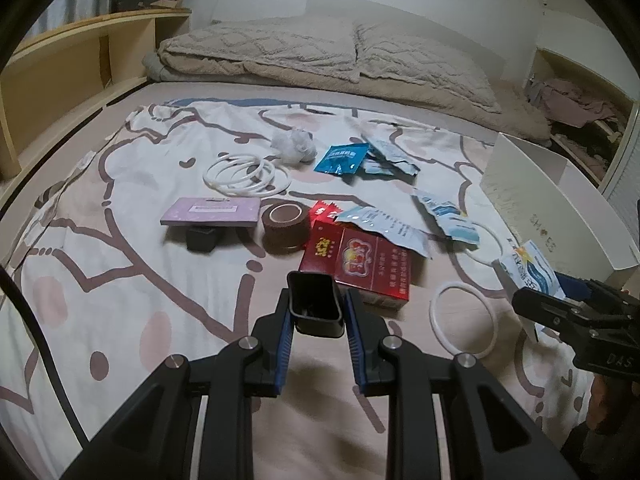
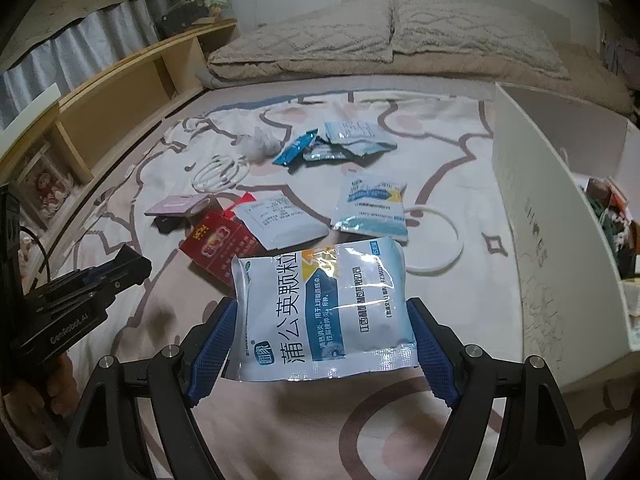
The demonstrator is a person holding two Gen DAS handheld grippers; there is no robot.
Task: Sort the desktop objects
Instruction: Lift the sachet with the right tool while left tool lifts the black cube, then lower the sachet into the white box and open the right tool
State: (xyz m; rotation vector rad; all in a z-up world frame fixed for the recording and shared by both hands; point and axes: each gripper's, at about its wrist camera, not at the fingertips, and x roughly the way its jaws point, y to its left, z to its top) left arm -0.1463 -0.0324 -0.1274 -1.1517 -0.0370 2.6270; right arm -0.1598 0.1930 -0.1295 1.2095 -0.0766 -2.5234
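My left gripper [image 1: 316, 314] is shut on a small black open-topped box [image 1: 314, 300], held above the patterned bedsheet [image 1: 120, 260]. Just past it lies a red cigarette pack [image 1: 360, 268]. In the right wrist view my right gripper [image 2: 322, 310] is shut on a white-and-blue medicine sachet [image 2: 324, 280], its blue pads [image 2: 216, 332] pressing both side edges. From the left wrist view the right gripper [image 1: 568, 296] shows at the right edge with that sachet [image 1: 528, 272], close to the white box [image 1: 560, 208]. The left gripper [image 2: 132, 268] appears at the far left.
On the sheet lie a brown tape roll [image 1: 286, 224], a purple card [image 1: 212, 212], stacked white rings [image 1: 244, 172], a single white ring [image 1: 464, 320], several sachets [image 2: 372, 204] and a blue packet [image 1: 340, 158]. The white box [image 2: 532, 220] stands right; pillows [image 1: 320, 48] behind.
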